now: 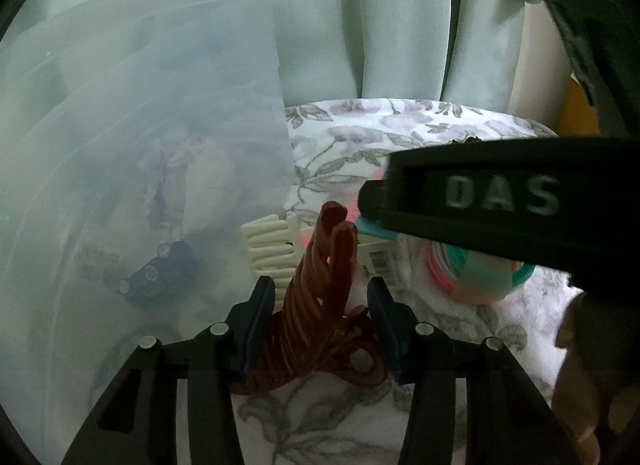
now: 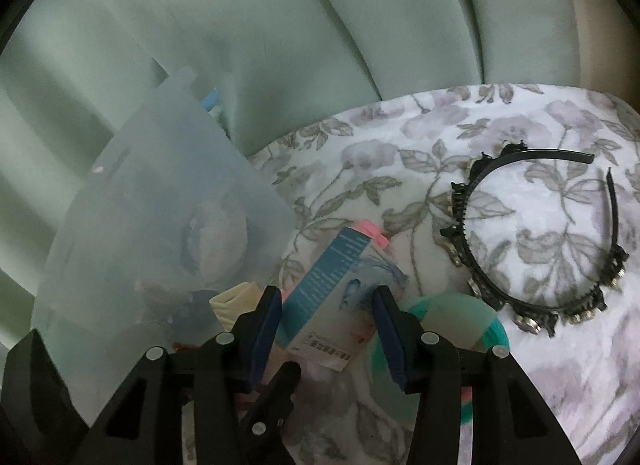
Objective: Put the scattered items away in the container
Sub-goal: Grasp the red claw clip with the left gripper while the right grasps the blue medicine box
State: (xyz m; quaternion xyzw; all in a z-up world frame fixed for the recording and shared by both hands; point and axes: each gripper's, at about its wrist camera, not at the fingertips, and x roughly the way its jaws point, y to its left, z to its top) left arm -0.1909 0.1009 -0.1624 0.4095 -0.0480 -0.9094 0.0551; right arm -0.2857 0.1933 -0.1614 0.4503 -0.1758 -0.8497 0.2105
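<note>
Left gripper point(image 1: 320, 305) tilts down, straddling red hair claw point(image 1: 320, 285)

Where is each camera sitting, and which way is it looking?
Left wrist: sits on the left gripper, looking down along its fingers at a dark red hair claw between them; the right gripper and a hand show.
Right wrist: sits on the right gripper, looking down at a blue-and-white packet and a black headband.
Both see the frosted container, cream comb and floral cloth.
</note>
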